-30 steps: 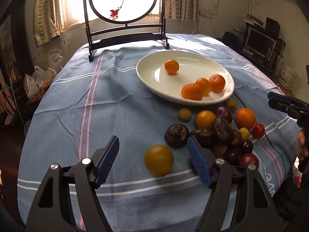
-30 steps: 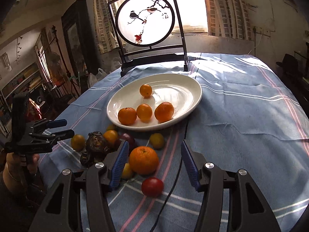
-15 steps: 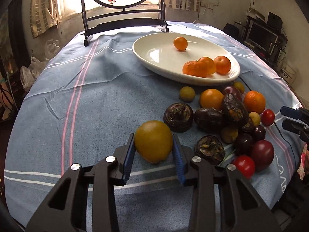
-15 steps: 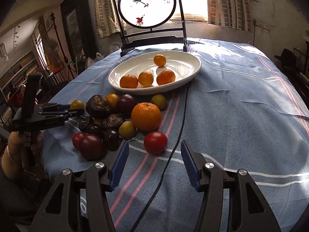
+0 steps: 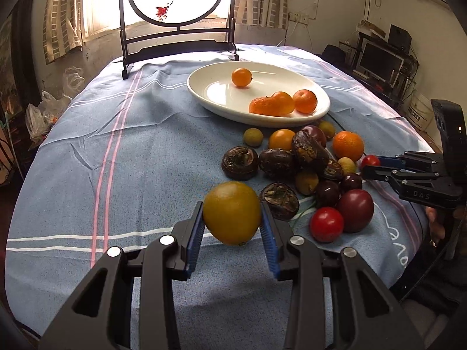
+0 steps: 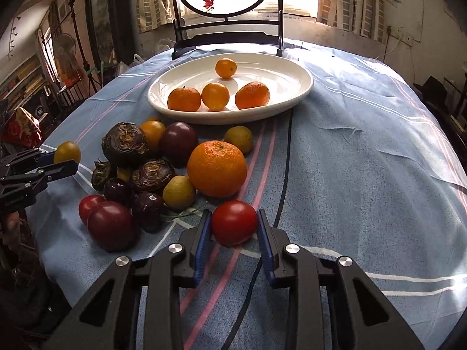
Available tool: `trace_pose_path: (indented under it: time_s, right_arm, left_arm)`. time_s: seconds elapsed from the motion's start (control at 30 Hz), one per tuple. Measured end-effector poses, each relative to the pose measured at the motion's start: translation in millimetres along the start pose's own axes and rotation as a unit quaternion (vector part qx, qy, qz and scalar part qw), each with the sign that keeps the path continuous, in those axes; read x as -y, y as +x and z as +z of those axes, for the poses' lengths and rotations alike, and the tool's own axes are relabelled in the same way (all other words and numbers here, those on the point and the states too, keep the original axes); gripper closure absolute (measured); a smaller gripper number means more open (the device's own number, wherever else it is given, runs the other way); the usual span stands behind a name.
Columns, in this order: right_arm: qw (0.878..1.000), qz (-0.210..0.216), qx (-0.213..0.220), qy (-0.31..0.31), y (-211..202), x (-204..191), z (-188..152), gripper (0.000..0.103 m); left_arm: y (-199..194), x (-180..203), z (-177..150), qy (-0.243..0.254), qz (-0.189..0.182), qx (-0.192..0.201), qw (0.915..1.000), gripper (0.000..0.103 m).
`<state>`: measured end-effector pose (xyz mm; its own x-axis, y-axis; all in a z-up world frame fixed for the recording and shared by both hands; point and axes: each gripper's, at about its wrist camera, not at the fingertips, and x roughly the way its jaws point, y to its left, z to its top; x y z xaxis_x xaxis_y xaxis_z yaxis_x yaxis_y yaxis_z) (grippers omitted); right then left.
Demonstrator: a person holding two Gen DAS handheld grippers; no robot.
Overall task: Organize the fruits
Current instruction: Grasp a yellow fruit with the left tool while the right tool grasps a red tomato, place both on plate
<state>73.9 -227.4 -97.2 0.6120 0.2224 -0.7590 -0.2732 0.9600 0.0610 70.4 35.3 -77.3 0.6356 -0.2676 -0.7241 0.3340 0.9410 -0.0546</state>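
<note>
My left gripper [image 5: 232,227] is shut on a yellow-orange fruit [image 5: 232,212] and holds it just above the blue cloth. My right gripper [image 6: 234,230] has its blue pads against both sides of a red tomato [image 6: 234,222] on the cloth. A white oval plate [image 5: 210,93] holds several small oranges [image 5: 280,102]; it shows in the right wrist view too [image 6: 297,87]. A pile of fruit lies in front of it: a big orange [image 6: 217,167], dark wrinkled fruits [image 5: 240,162], purple plums [image 5: 355,210] and small yellow ones [image 6: 178,192].
A round painted screen on a black stand [image 5: 178,38] stands at the table's far edge. A black cable [image 6: 284,169] runs across the cloth on the right. Shelves and a monitor [image 5: 379,61] are off to the right of the table.
My left gripper closed on the yellow-orange fruit and lifted it slightly. My right gripper moved forward and closed its pads around the red tomato.
</note>
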Motion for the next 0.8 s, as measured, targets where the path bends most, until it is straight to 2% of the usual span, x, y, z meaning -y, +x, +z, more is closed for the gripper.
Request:
trace_pose_path:
  time_s: [0.27,0.43,0.6,0.67,0.8]
  right_arm:
    - [0.998,0.029,0.052,0.007,-35,6,3,0.072]
    - [0.996,0.034,0.083,0.022,-45,22,37,0.072]
    - [0.995,0.043,0.088,0.030,-24,34,90,0.072]
    - [0.995,0.039,0.080,0.033,-5,37,108,0.072]
    - [0.997,0.037,0.059,0.038,33,35,134,0.072]
  left_arm:
    - [-11,7,11,-0.001,-0.016,0.021,0.9997,0.067]
    - [-3,13,46,0.002,-0.021,0.031,0.9993,0.067]
    - [28,12,98,-0.007,-0.028,0.026,0.9992,0.067]
    - [47,10,116,-0.021,-0.034,0.014,0.9991,0.067]
    - [86,9,141,-0.027,-0.023,-0.014,0.9993,0.067]
